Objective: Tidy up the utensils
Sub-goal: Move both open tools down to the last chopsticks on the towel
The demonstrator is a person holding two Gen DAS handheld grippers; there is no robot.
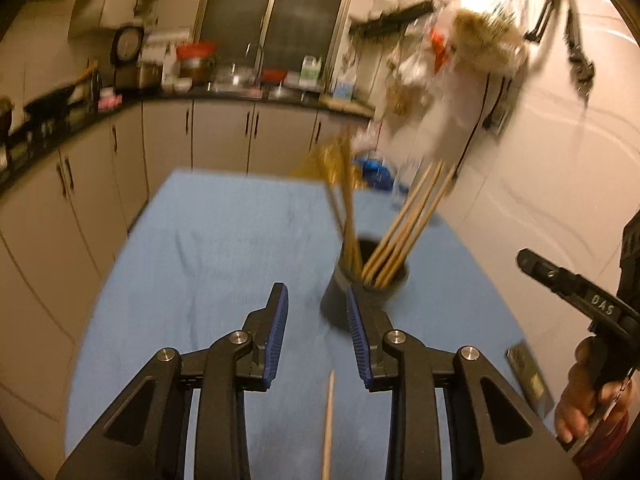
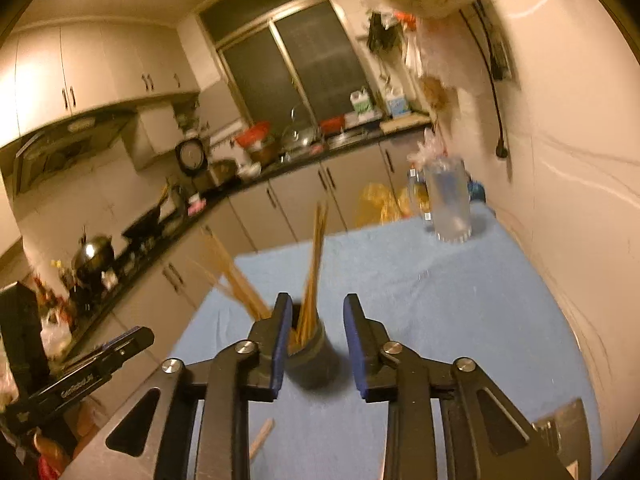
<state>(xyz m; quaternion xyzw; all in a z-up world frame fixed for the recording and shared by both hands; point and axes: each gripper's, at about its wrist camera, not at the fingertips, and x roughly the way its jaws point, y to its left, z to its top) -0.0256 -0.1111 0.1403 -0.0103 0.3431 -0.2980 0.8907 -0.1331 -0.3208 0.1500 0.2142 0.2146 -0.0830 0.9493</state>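
Chopsticks (image 1: 394, 236) are seen standing in a dark cup (image 1: 362, 300) at frame centre, with both grippers (image 1: 317, 312) (image 2: 314, 320) narrowly parted and empty.

Tablecloth (image 1: 208, 248): plain light blue fabric.
Round utensil holder (image 1: 340, 304): dark grey, nearly black.
Wooden chopsticks (image 1: 404, 226): pale tan.
Gripper pads (image 1: 278, 332): blue, on black fingers.

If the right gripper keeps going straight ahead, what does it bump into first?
Probably the dark round holder full of wooden chopsticks, which sits right ahead between the open right gripper fingers, though the blur makes depth uncertain.
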